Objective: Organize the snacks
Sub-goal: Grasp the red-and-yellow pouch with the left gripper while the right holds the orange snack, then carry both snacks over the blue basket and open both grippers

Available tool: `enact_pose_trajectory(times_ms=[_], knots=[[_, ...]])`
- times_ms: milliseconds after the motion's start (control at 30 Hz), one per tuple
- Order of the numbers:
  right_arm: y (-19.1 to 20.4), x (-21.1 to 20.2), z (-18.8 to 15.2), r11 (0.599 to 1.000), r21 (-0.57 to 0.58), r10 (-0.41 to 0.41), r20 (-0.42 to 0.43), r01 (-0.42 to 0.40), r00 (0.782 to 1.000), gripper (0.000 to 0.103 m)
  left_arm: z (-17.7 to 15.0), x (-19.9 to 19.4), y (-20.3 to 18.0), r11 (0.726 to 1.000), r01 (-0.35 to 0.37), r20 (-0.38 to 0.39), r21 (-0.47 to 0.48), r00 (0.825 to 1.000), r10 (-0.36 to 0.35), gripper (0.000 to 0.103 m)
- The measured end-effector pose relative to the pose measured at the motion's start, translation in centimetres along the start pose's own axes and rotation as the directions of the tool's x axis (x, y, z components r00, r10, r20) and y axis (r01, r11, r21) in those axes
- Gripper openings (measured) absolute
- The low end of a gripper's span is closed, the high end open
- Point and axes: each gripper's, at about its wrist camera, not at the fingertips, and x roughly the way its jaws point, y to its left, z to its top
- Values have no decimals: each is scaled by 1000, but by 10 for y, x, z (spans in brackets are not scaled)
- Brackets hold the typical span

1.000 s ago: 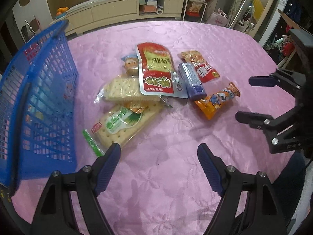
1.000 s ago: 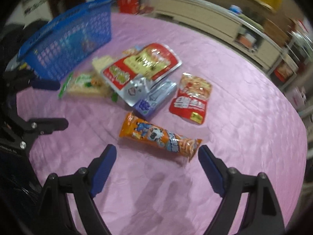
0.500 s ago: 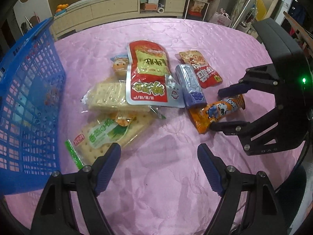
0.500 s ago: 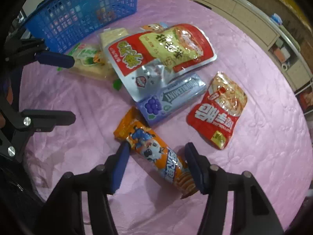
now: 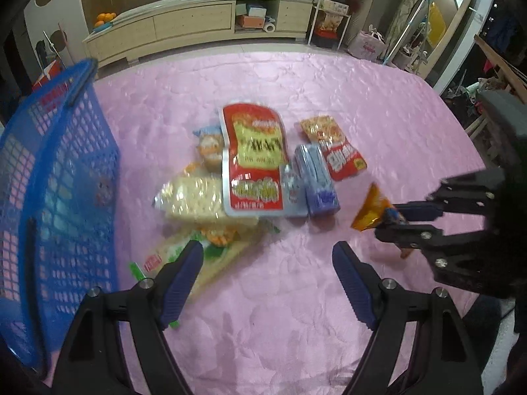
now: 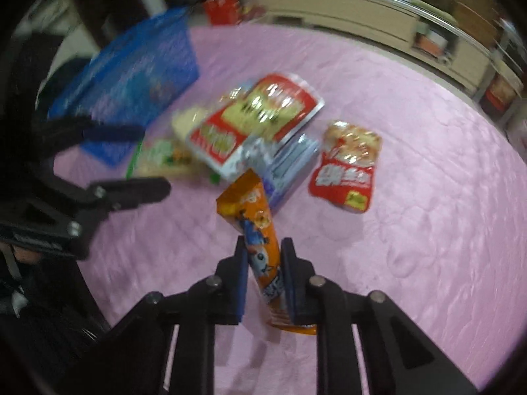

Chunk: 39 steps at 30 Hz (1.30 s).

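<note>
Tightly clamped right tongs (image 6: pixel 263 247) around orange snack (image 6: pixel 255 220)

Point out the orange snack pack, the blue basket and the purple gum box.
orange snack pack (image 6: pixel 260 243): right wrist view, printed middle between the fingers.
blue basket (image 5: pixel 66 177): left wrist view, mesh side wall.
purple gum box (image 5: pixel 316 177): left wrist view, top face.

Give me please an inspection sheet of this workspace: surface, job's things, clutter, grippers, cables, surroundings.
Surface: pink tablecloth, wrinkled.
Job's things: blue basket at left; orange snack pack lifted; big red pouch, purple pack, small red pack, cracker packs lying clustered.
Clutter: nothing seen.
Grippers: right gripper shut on orange snack pack; left gripper open, holding nothing.
Cables: nothing seen.
Surroundings: wooden sideboard behind.
</note>
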Motion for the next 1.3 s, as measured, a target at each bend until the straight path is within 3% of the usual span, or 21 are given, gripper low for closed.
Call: enact_pose_trajectory(times_ms=[300,400,533,633,867,900,1000,1067,1233,1300], knots=[[-32,-8,10,968,249,-56,102,29,993,23,40,26,-1,998,-60,-38,25,997,61,79],[-42,2,7,952,306,-38,107,3,994,23,51,36,-3,996,-80,-38,36,996,82,79],[-49,9,7,936,353,-30,106,-9,994,23,65,56,-8,992,-99,-64,74,992,104,79],[-55,11,5,925,381,-28,109,-16,994,23,72,76,-11,983,-155,-83,103,983,164,79],[-60,10,6,910,415,-47,106,-1,993,23,82,96,-32,949,-248,-58,193,963,263,79],[-61,11,7,905,424,-48,101,1,994,23,84,99,-36,946,-255,-54,202,961,271,78],[-54,10,4,901,434,-48,99,0,994,23,82,102,-48,925,-284,-26,252,954,300,61],[-52,7,4,902,432,-54,102,4,993,23,81,97,-50,934,-258,-27,248,962,273,49],[-46,-1,3,903,429,-59,106,8,993,23,69,80,-50,950,-205,-28,236,976,217,42],[-42,-6,3,905,424,-67,106,16,992,23,63,69,-45,968,-158,-30,195,985,167,40]])
